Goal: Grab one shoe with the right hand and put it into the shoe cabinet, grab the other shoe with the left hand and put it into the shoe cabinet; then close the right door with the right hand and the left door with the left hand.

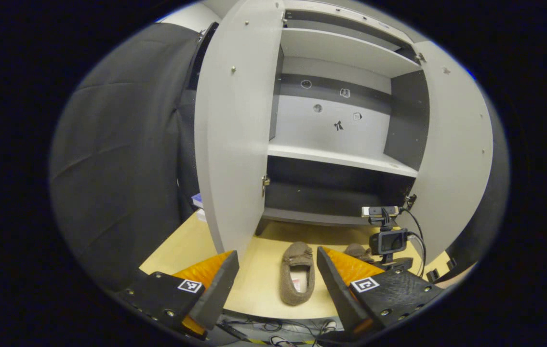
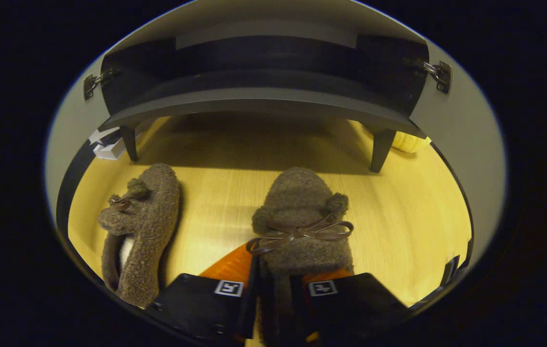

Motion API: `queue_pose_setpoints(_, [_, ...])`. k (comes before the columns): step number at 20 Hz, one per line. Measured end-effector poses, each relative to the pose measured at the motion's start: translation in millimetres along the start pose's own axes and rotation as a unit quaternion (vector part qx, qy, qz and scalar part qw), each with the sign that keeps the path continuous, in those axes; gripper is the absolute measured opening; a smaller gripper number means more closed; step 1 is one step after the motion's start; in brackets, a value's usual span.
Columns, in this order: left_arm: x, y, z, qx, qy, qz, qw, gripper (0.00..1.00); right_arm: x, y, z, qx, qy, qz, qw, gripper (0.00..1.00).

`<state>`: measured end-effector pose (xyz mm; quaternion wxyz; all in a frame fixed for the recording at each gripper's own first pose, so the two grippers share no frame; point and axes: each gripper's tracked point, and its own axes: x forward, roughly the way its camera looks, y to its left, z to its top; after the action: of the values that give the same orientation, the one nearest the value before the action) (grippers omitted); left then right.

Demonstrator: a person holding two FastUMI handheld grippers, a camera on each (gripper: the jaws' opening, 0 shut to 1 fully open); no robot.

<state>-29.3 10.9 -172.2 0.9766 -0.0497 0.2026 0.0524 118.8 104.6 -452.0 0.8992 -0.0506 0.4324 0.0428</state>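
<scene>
- Right hand-held gripper (image 2: 275, 294) is clenched on the heel end of one shoe (image 2: 302, 226); both fingers press its fuzzy sides, toe pointing toward the cabinet.
- Left hand-held gripper (image 1: 278, 284) hangs released, jaws wide apart, above the near edge of the bench (image 1: 259, 284), touching nothing.
- In the left gripper view, the other shoe (image 1: 297, 277) lies flat on the bench between the spread fingers, opening upward, toe toward the cabinet.
- In the right gripper view, that second shoe (image 2: 140, 231) lies tilted on its side, to the left of the held one and apart from it.
- Shoe cabinet (image 1: 336, 154) stands on short dark legs on the pale wooden bench; its left door (image 1: 234, 144) and right door (image 1: 451, 159) are both swung wide open, and the pale shelves inside are bare.
- A small camera (image 1: 388, 241) on a stand sits on the bench near the right door, cables trailing.
- Dark cloth (image 1: 119, 159) hangs to the left of the cabinet.
</scene>
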Motion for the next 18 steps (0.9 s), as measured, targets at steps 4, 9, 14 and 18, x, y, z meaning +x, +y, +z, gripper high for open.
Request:
queue_pose_setpoints(4, [-5.4, -2.4, 2.1, -0.006, -0.005, -0.004, 1.0, 1.0, -9.2, 1.6, -0.4, -0.003, 0.012, 0.025, 1.0, 0.1])
queue_pose_setpoints(9, [-13.1, -15.3, 11.6, 0.011, -0.031, -0.022, 0.999, 0.95, -28.0, -3.8, -3.2, 0.012, 0.011, 0.079, 0.997, 0.02])
queue_pose_setpoints(14, [-20.8, -32.3, 16.5, 0.029, -0.045, -0.043, 0.998, 0.98, -73.8, -6.8, -19.2, 0.037, 0.026, 0.105, 0.993, 0.02])
queue_pose_setpoints(18, [-23.7, -41.8, 17.1, 0.028, -0.051, -0.057, 0.997, 0.95, -114.7, -4.0, -24.3, 0.027, 0.019, 0.128, 0.991, 0.02])
